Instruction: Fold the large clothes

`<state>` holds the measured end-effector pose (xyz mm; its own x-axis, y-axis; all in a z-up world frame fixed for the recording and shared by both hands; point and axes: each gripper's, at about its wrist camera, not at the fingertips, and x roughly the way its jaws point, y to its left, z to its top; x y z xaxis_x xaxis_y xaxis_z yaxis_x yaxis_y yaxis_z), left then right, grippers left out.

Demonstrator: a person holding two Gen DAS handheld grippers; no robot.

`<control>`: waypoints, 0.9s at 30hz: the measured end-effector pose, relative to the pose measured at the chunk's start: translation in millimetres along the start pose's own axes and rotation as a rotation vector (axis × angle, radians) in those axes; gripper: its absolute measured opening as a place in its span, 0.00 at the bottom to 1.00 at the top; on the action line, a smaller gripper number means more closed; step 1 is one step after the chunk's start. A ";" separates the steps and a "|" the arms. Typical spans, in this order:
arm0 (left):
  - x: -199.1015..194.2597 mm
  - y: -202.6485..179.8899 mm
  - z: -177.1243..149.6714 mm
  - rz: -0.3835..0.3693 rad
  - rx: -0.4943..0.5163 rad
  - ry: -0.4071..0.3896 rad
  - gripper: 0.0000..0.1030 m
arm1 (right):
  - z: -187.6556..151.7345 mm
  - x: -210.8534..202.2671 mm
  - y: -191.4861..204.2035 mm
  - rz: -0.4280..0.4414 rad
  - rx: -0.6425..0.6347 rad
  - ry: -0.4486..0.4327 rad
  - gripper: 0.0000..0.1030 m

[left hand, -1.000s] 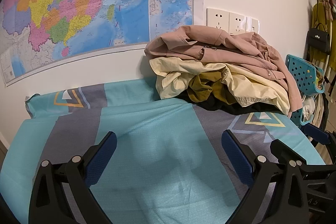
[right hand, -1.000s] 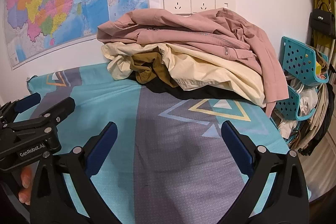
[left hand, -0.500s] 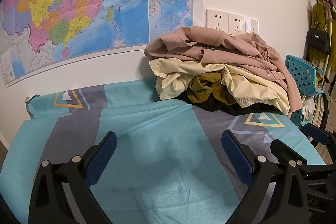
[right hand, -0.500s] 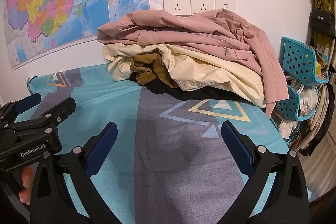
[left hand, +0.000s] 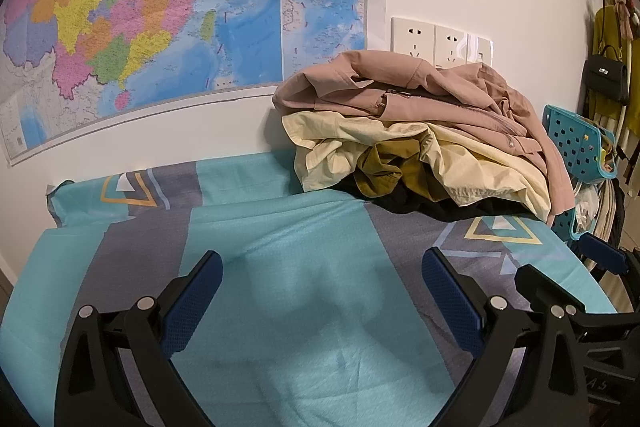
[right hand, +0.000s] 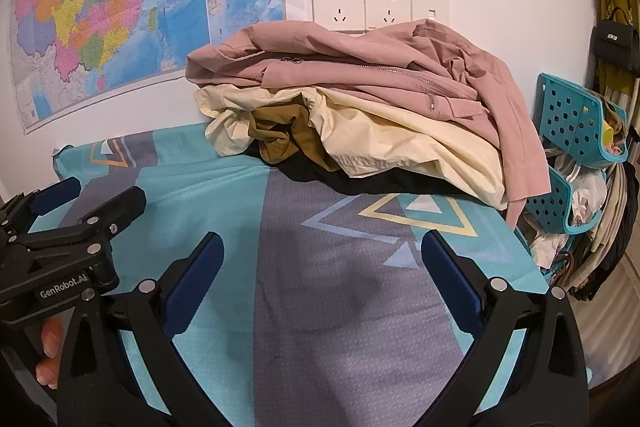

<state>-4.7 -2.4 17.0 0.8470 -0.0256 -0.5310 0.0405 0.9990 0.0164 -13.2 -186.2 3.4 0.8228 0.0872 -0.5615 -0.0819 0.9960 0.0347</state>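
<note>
Both claws hover low over the near part of the surface (right hand: 344, 307), side by side and pointed at the heap of clothes (right hand: 360, 123) at the far end against the wall, so either one can, I judge, reach for the top garment. The left claw (left hand: 320, 301) is spread wide with nothing between its blue pads; the right claw (right hand: 320, 283) is equally wide and empty. Nothing has been picked up, so folding has not begun.

The heap sits near the back right corner, leaving the front of the patterned cover free, probably as room to spread a garment flat. On top lies a pink jacket (right hand: 384, 75), smooth woven cloth with a metal zip running across it and one sleeve drooping over the right edge. Under it is a pale yellow garment (right hand: 404, 143), soft and crumpled, then a bunched mustard piece (right hand: 276, 135), and a black layer (right hand: 360, 183) flattened at the bottom. The cover is teal and grey with triangle outlines, slightly creased. A perforated teal basket (right hand: 576, 115) stands just beside the pile.
</note>
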 end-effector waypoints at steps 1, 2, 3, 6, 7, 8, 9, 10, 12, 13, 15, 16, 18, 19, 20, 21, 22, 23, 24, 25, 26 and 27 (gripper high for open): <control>0.5 -0.2 0.2 0.000 0.000 0.001 0.93 | -0.8 -0.4 -0.2 0.000 0.003 0.000 0.95; 1.1 -0.5 0.3 0.000 0.000 0.002 0.93 | -1.0 -0.4 -0.1 0.002 0.005 -0.001 0.95; 1.6 -0.9 0.8 -0.001 0.002 0.002 0.93 | 0.6 0.7 -0.2 0.007 0.004 0.000 0.95; 3.4 -2.1 2.3 -0.004 0.005 0.000 0.93 | 5.0 2.8 -0.9 0.003 -0.011 -0.007 0.95; 4.1 -2.0 2.8 -0.008 0.003 0.000 0.93 | 5.4 2.7 -1.6 0.007 -0.014 -0.012 0.95; 4.6 -2.1 2.4 -0.010 0.002 0.000 0.93 | 7.5 3.3 -2.3 0.011 -0.018 -0.016 0.95; 6.2 -1.6 3.5 -0.019 -0.001 0.002 0.93 | 9.1 3.7 -3.5 0.014 -0.022 -0.020 0.95; 7.6 -1.1 4.8 -0.030 -0.003 0.004 0.93 | 10.5 3.9 -5.1 0.019 -0.024 -0.024 0.95; 10.5 1.6 8.8 -0.053 -0.018 0.001 0.93 | 15.4 6.6 -8.0 0.032 -0.027 -0.024 0.95; 11.9 2.6 10.8 -0.058 -0.027 -0.001 0.93 | 16.0 6.6 -9.0 0.036 -0.030 -0.028 0.95; 15.5 4.3 16.0 -0.073 -0.042 -0.001 0.93 | 20.1 7.6 -11.7 0.043 -0.036 -0.039 0.95; 16.8 4.2 18.2 -0.080 -0.047 -0.005 0.93 | 22.2 8.1 -12.4 0.051 -0.039 -0.046 0.95; 20.3 1.6 22.6 -0.080 -0.042 -0.009 0.93 | 27.3 9.9 -13.9 0.053 -0.047 -0.052 0.95; 21.6 0.1 24.1 -0.079 -0.036 -0.011 0.93 | 29.7 10.4 -14.6 0.061 -0.049 -0.058 0.95; 23.5 -1.6 26.1 -0.071 -0.028 -0.011 0.93 | 32.0 10.8 -15.4 0.067 -0.052 -0.063 0.95; 25.3 -3.1 27.7 -0.065 -0.022 -0.014 0.93 | 35.6 11.4 -15.7 0.067 -0.057 -0.067 0.95; 27.0 -3.5 29.2 -0.065 -0.021 -0.012 0.93 | 38.1 11.7 -15.9 0.070 -0.065 -0.074 0.95; 29.0 -4.2 30.6 -0.070 -0.024 -0.006 0.93 | 40.3 11.8 -15.8 0.069 -0.071 -0.080 0.95; 29.7 -4.6 31.2 -0.074 -0.025 -0.006 0.93 | 42.4 12.2 -15.9 0.065 -0.074 -0.083 0.95; 30.4 -5.2 31.5 -0.073 -0.023 -0.006 0.93 | 43.6 12.7 -16.0 0.066 -0.075 -0.085 0.95; 31.0 -6.1 31.7 -0.072 -0.020 -0.006 0.93 | 44.0 13.2 -15.7 0.068 -0.076 -0.086 0.95; 31.5 -6.8 31.8 -0.071 -0.015 -0.008 0.93 | 44.5 14.2 -15.8 0.067 -0.077 -0.083 0.95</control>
<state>38.6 -11.2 27.1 0.8464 -0.0970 -0.5236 0.0929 0.9951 -0.0342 24.8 -200.0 31.6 0.8578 0.1577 -0.4892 -0.1782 0.9840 0.0048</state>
